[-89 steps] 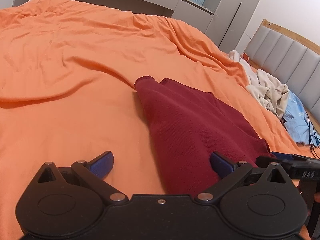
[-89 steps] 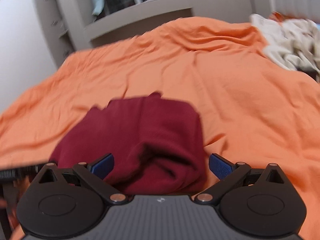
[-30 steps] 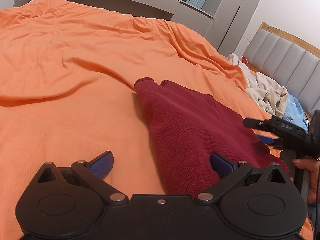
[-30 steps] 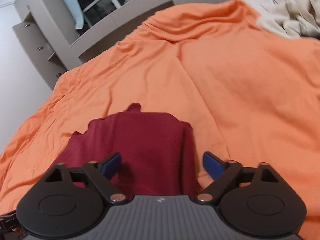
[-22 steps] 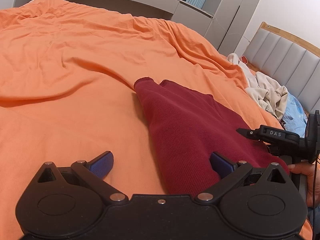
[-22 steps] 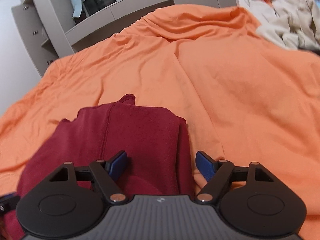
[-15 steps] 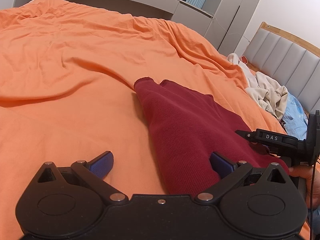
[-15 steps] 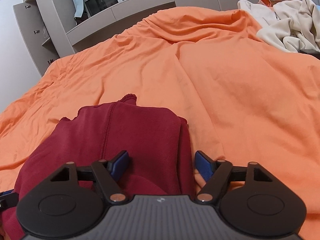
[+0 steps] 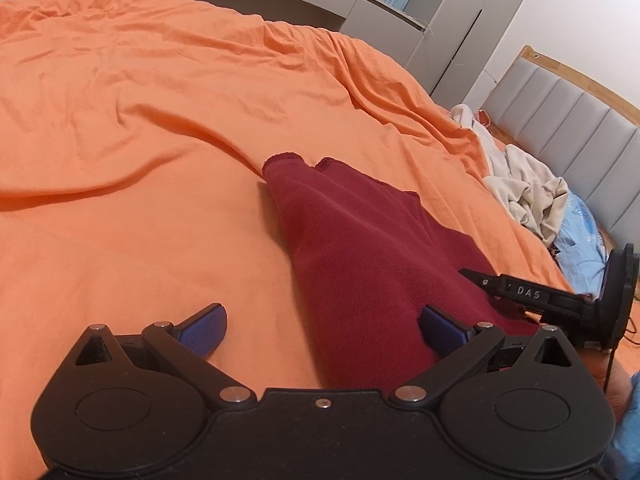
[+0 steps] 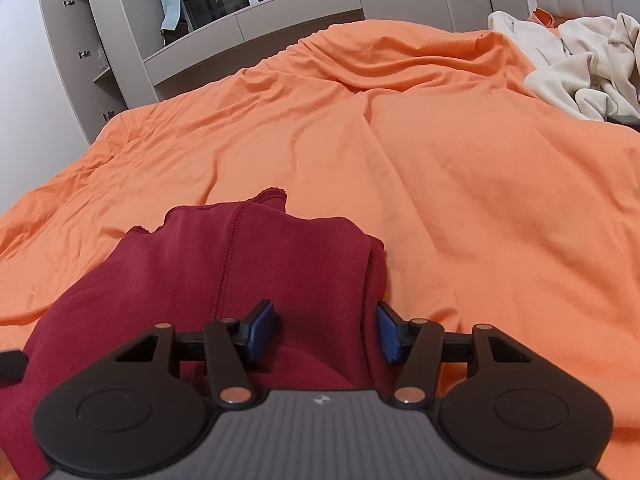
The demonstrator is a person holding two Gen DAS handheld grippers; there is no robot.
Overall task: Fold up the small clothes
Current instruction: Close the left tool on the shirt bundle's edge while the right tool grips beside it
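A dark red knitted garment [image 9: 360, 248] lies folded lengthwise on the orange bedspread [image 9: 140, 120]. My left gripper [image 9: 322, 312] is open wide over its near left edge, the right pad above the cloth and the left pad above the bedspread. In the right wrist view the garment [image 10: 248, 264] fills the lower left. My right gripper [image 10: 326, 320] straddles the garment's near right fold and its jaws are closing, with cloth between the pads but no clear pinch. A finger of the right gripper [image 9: 520, 292] shows low at the garment's right side.
A heap of pale clothes [image 9: 528, 192] and a light blue item [image 9: 580, 232] lie by the grey padded headboard [image 9: 568, 108]. Grey cabinets [image 10: 240, 12] stand beyond the bed. The pale heap [image 10: 580, 76] is far right. A hand [image 9: 608, 380] holds the right gripper.
The right gripper's jaws have narrowed around the garment's right fold, and it has rolled level and sunk onto the cloth. The left gripper has stayed put.
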